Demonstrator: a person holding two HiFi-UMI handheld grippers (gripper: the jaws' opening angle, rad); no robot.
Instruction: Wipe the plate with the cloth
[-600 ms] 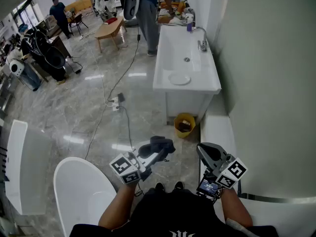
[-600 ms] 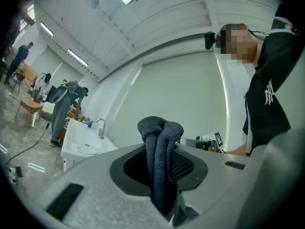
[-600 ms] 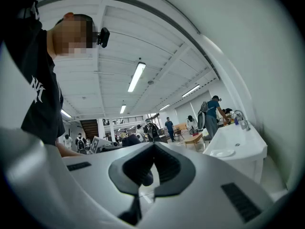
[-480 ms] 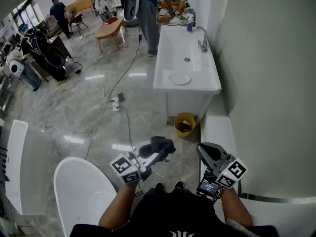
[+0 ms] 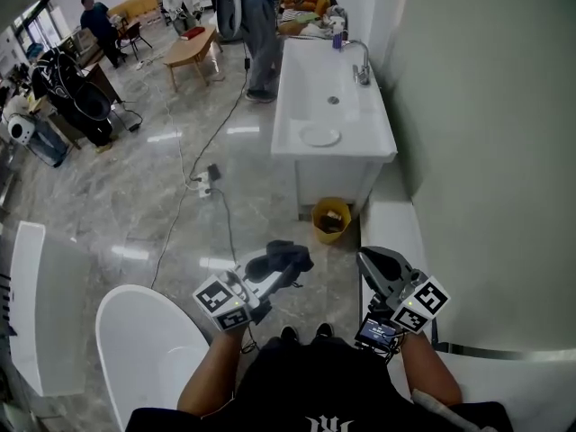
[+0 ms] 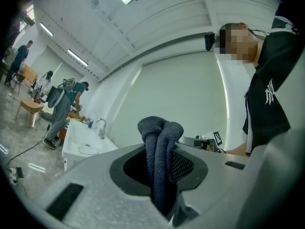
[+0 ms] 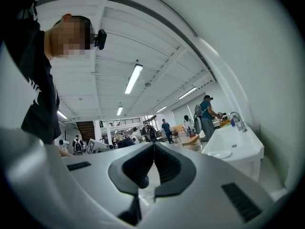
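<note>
Head view: well short of the sink [image 5: 335,176] with the plate [image 5: 320,136], your left gripper [image 5: 286,275] pinches the cloth [image 5: 279,257]; your right gripper [image 5: 369,263] is pressed together.

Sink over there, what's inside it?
A white plate lies in the sink near its front end, the drain hole farther back. Whatever the plate covers is hidden.
</note>
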